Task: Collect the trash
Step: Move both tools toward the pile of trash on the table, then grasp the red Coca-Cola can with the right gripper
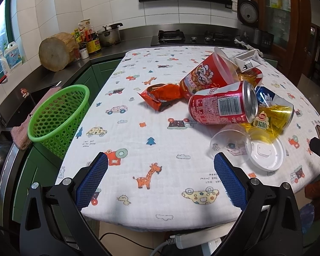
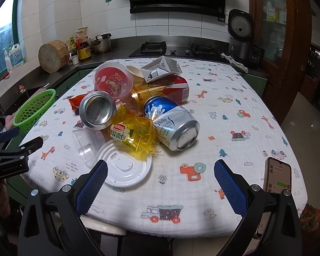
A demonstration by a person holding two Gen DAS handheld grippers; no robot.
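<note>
Claws first: the left claw (image 1: pixel 161 164) stands spread wide over the near part of the bench (image 1: pixel 160 209), nothing between its blue pads, touching nothing. The right claw (image 2: pixel 161 170) is just as wide and also empty; its left pad sits in front of the white plastic lid (image 2: pixel 125 168) in the picture, though contact cannot be told.

Trash lies in one heap toward the far middle of the bench: a red soda can (image 1: pixel 221 104) on its side, a blue and silver can (image 2: pixel 172 123) beside it, a crumpled yellow wrapper (image 2: pixel 136 134) between them, a clear plastic cup (image 2: pixel 85 145) tipped over next to the lid, a red snack cup (image 2: pixel 113 81), an orange wrapper (image 1: pixel 160 96) and a flattened white carton (image 2: pixel 160 68) at the back.

A green mesh basket (image 1: pixel 57 115) stands just off the bench's left edge. The cloth between that edge and the heap is bare, as is the near strip under both claws. A phone (image 2: pixel 277 177) lies at the right near corner.

The bench wears a white cloth printed with cars and giraffes. Behind it runs a dark kitchen counter with a stove (image 2: pixel 151 47), a pot and a wood block (image 1: pixel 55 51).
</note>
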